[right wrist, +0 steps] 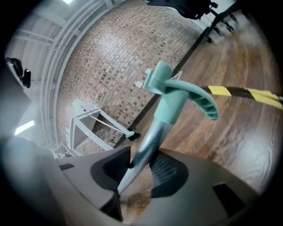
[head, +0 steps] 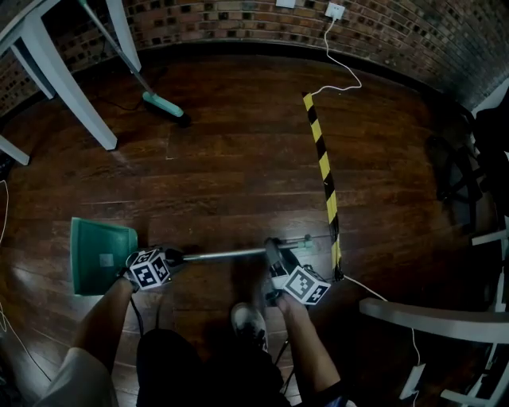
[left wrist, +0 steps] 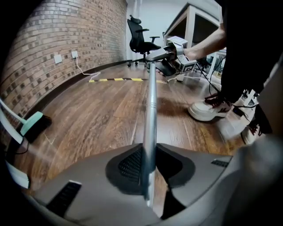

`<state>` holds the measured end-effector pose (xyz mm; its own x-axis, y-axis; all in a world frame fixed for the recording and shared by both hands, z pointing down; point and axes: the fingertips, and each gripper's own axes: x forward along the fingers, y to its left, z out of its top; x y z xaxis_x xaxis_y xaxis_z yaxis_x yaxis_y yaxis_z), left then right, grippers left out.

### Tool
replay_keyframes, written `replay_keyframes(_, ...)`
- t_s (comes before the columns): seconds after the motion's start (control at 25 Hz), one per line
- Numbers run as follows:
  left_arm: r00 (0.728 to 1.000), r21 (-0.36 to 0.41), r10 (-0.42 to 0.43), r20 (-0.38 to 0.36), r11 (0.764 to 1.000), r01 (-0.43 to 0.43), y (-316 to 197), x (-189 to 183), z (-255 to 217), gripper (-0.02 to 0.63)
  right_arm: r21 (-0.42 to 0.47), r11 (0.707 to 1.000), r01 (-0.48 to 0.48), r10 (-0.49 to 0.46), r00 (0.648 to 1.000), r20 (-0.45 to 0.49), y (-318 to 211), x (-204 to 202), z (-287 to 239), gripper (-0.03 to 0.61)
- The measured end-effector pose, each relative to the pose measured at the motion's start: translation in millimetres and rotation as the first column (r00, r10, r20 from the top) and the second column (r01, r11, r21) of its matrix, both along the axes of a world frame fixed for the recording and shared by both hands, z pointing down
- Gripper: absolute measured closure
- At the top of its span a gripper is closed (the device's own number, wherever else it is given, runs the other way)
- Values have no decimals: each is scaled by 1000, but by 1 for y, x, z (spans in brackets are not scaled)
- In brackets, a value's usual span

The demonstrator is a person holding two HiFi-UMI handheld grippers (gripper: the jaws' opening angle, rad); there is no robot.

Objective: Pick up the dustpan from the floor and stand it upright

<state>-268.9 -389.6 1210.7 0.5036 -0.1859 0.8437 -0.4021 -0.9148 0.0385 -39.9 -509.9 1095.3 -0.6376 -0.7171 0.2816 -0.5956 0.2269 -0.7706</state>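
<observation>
While the dustpan (head: 102, 254) lies on the wooden floor (head: 238, 159), its long metal handle (head: 231, 254) runs left to right in the head view: green pan at left, green grip (right wrist: 177, 95) at right, near striped tape (head: 322, 167). Left gripper (head: 176, 256) clamped on handle next to pan; right gripper (head: 274, 250) clamped on handle just short of grip

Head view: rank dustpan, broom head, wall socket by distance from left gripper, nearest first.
1. dustpan: its pan lies just left of the left gripper, which grips its handle.
2. broom head: farther up the floor, upper left.
3. wall socket: top right, farthest.
</observation>
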Motion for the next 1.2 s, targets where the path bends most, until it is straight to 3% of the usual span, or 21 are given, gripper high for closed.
replay_keyframes(0.16,990,92,-30,-135,995,43,-29,27,-49,506,197,980,-25,32,999,-31,-26,10,-100,457)
replay_keyframes(0.32,959,167,-11,-283,984,61,-51,70,-99,507,365,931,-25,68,992,-103,-34,20,-197,466)
replay_keyframes(0.44,925,204,12,-381,976,71,-61,101,-135,508,485,874,-5,99,981,-168,-28,20,-268,472)
replay_keyframes(0.6,883,265,62,-466,961,72,-74,140,-177,511,625,776,82,107,960,-260,-16,9,-349,479)
replay_keyframes(0.76,849,286,81,-523,954,86,-79,171,-203,512,700,687,197,96,930,-356,2,-18,-401,493)
replay_keyframes(1.0,790,201,169,-590,978,-60,-56,199,-213,512,739,590,326,107,875,-472,41,-72,-425,517)
replay_keyframes(1.08,776,188,174,-606,979,-73,-55,201,-213,511,754,569,327,131,869,-477,44,-80,-425,515)
replay_keyframes(1.2,767,173,143,-625,984,-43,-56,201,-212,509,757,574,313,131,877,-462,41,-78,-421,509)
